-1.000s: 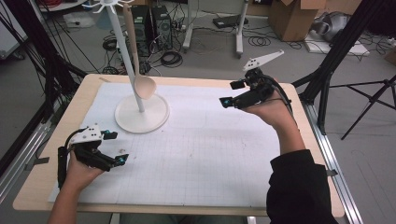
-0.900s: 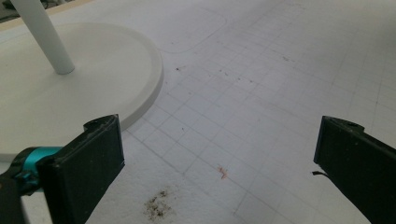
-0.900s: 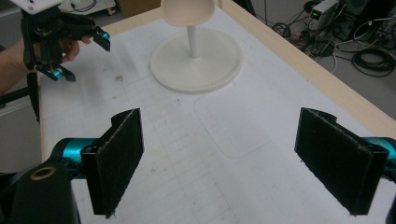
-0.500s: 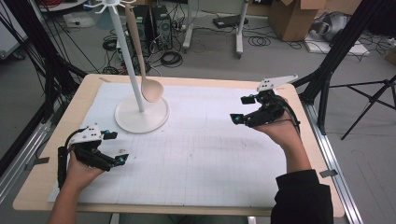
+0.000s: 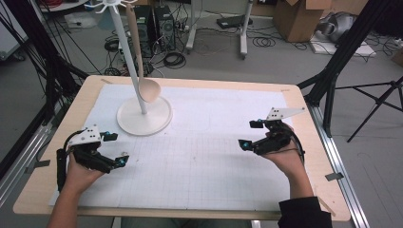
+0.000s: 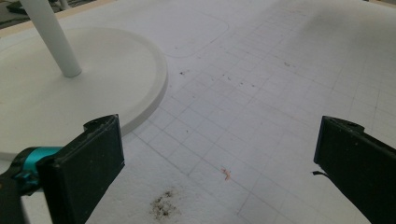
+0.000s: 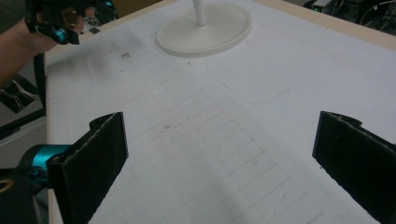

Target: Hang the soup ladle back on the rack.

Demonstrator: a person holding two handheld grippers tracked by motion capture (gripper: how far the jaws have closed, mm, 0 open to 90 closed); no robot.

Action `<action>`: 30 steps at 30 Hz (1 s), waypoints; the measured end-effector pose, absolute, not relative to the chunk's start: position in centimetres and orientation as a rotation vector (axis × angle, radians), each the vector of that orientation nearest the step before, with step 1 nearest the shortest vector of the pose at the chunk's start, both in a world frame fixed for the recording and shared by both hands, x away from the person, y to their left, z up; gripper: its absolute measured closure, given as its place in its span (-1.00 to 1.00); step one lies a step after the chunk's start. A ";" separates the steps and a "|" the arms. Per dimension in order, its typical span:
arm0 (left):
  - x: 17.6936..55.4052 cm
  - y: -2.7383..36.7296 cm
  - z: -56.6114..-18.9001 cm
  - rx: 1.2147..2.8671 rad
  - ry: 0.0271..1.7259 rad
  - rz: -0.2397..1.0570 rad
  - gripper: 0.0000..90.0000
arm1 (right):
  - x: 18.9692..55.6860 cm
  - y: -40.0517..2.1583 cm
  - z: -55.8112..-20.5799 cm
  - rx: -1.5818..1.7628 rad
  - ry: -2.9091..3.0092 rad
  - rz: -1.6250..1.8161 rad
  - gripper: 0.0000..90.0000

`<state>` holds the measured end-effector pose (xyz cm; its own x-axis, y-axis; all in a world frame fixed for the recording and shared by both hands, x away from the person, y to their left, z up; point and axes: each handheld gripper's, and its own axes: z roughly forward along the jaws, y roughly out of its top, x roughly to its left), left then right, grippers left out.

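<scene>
The wooden spoon [image 5: 140, 57] hangs on the white stand [image 5: 142, 111]; both grippers, left [image 5: 110, 151] and right [image 5: 252, 135], rest well apart from it, fingers released, so little seems left.

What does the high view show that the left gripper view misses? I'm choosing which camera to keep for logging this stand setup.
High view alone: a wooden spoon hanging from the top of the white stand, its bowl low near the pole; the right gripper, jaws open, held over the mat's right side; the table's wooden edge.

Left gripper view alone: a dark smudge and a small orange crumb on the mat, between its own open jaws.

Both: the stand's round base, its pole, and the gridded white mat.
</scene>
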<state>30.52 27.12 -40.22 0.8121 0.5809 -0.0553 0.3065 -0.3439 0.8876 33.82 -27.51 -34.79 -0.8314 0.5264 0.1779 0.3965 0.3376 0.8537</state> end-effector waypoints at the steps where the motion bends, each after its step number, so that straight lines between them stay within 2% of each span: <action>1: 30.5 27.1 -40.2 1.949 0.664 0.329 -0.96 | 33.7 -27.6 -35.3 0.864 2.456 1.514 -0.96; 15: 31.1 27.0 -40.6 1.952 0.666 0.315 -0.96 | 32.0 -28.5 -40.8 0.942 2.490 1.460 -0.97; 30: 31.2 26.5 -40.9 1.958 0.668 0.307 -0.96 | 32.0 -30.1 -40.9 1.032 2.408 1.541 -0.97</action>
<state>31.19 26.52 -40.89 0.8150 0.5751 -0.0712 0.3204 -0.3448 0.8823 31.99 -30.10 -40.93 -0.7649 0.5882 0.2625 0.4847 0.2573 0.8360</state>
